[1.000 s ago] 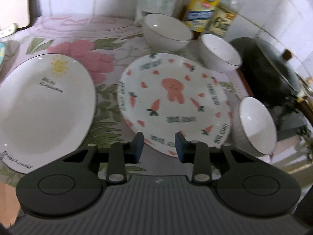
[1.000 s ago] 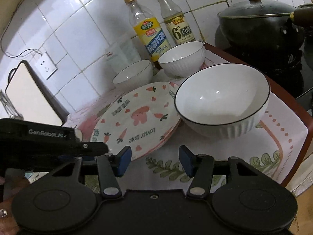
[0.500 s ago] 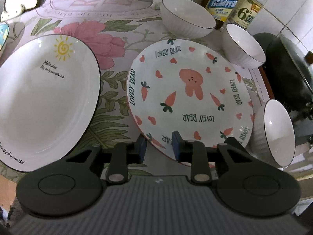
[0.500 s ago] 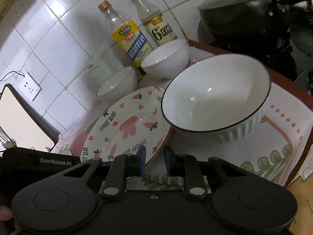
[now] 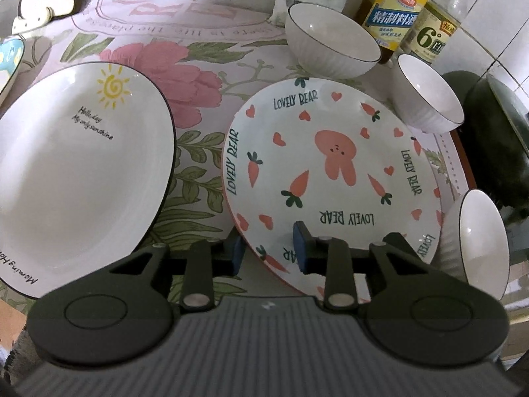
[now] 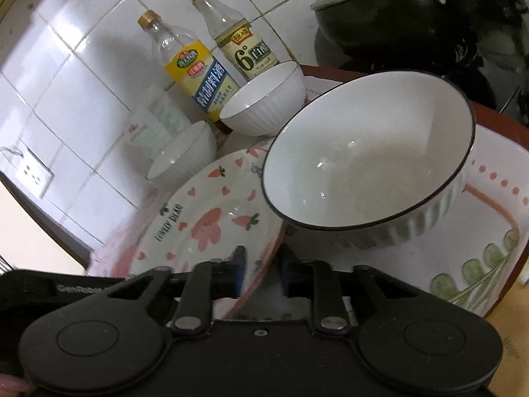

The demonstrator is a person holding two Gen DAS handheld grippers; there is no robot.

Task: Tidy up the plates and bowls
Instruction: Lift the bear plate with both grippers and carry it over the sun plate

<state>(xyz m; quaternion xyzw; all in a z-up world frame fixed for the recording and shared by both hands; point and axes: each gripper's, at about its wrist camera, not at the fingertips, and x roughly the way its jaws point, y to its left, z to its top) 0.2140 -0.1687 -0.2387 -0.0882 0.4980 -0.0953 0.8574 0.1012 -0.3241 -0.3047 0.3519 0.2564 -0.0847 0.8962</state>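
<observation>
A white plate with a pink rabbit, carrots and "LOVELY BEAR" lettering [image 5: 330,165] lies on the flowered cloth [image 5: 185,76]. My left gripper [image 5: 268,251] is shut on its near rim, one finger under the edge and one on top. In the right wrist view the same plate [image 6: 205,221] has its rim pinched in my right gripper [image 6: 263,273], which is shut on it. A ribbed white bowl with a dark rim [image 6: 363,165] stands just right of the plate. Two more such bowls [image 5: 330,46] [image 5: 426,99] stand behind the plate.
A large white sun-print plate [image 5: 76,165] lies to the left. Two bottles [image 5: 396,6] [image 5: 436,33] stand against the tiled wall. A black lidded pot [image 6: 396,10] stands on the stove at right. The left gripper's body [image 6: 66,287] shows at the lower left.
Both grippers came down and forward onto the rabbit plate's near rim. The right jaws went from wide apart to shut on it, and the left jaws narrowed onto it.
</observation>
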